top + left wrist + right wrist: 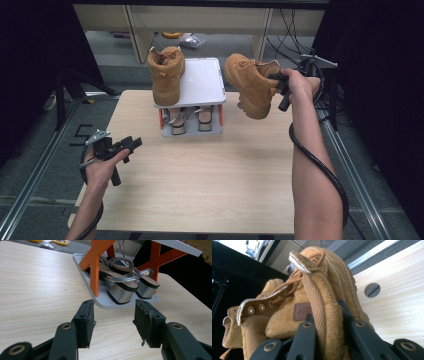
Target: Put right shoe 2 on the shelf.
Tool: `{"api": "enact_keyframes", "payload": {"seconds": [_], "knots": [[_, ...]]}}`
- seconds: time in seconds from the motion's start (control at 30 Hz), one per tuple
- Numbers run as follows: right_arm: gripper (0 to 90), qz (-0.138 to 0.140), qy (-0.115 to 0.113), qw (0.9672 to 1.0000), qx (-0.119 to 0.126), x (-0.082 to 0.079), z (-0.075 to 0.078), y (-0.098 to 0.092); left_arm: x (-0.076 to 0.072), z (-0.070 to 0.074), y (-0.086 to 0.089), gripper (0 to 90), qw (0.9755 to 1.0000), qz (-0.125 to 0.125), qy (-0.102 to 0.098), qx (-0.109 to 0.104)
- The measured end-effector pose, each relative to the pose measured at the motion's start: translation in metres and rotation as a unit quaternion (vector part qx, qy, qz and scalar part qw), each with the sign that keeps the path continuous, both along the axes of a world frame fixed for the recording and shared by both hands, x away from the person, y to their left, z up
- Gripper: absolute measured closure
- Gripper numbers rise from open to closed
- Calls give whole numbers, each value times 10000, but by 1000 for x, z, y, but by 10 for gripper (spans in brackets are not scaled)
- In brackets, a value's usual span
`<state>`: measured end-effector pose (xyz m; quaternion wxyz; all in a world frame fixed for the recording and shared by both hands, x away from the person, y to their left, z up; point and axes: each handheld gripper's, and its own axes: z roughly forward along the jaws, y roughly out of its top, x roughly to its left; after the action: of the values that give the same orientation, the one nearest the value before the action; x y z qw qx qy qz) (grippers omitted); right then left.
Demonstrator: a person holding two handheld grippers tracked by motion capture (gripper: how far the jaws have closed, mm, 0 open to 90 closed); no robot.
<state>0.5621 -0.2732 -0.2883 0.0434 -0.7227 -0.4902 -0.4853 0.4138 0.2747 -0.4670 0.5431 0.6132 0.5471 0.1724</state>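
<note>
From the high view, the right tongs (276, 80) hold a tan boot (250, 84) in the air by its collar, just right of a small two-level shoe rack (210, 82) at the far middle of the wooden counter (200, 180); the boot is tilted, its sole facing the rack. A second tan boot (166, 74) stands upright on the left side of the rack's white top shelf, and a pair of heeled sandals (190, 120) sits on the level below. The left tongs (131, 144) hover near the counter's left edge, well apart from the rack. In the left gripper view, those tongs (113, 320) are released, jaws spread with nothing between them, pointing at the silver-heeled sandals (125, 290) on the rack's base between orange legs. In the right gripper view, the right tongs (324, 327) are clenched on the padded collar of the held boot (312, 290), above the counter.
</note>
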Motion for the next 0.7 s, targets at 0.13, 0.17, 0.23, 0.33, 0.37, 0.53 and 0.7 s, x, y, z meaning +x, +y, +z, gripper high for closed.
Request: {"api": "enact_keyframes", "payload": {"seconds": [0.13, 0.17, 0.23, 0.33, 0.37, 0.53, 0.7], "knots": [[810, 25, -13, 10000, 21, 1, 2, 2, 0, 0, 0, 496, 10000, -1, -1, -7], [810, 15, -31, 10000, -9, 1, 2, 3, 0, 0, 0, 496, 10000, -3, -5, -5], [810, -18, -1, 10000, 16, 2, 4, 5, 0, 0, 0, 497, 10000, -3, -2, -4], [809, 8, -9, 10000, 20, 3, 4, 8, 0, 0, 0, 497, 10000, -5, -3, -3], [808, 18, -47, 10000, 36, 3, 5, 9, 0, 0, 0, 497, 10000, -6, 0, -3], [807, 31, -75, 10000, 34, 5, 6, 13, 0, 0, 1, 497, 10000, -3, 5, 2], [806, 28, -86, 9999, 102, 7, 7, 18, 0, 0, 2, 497, 10000, 11, 7, -16]]}}
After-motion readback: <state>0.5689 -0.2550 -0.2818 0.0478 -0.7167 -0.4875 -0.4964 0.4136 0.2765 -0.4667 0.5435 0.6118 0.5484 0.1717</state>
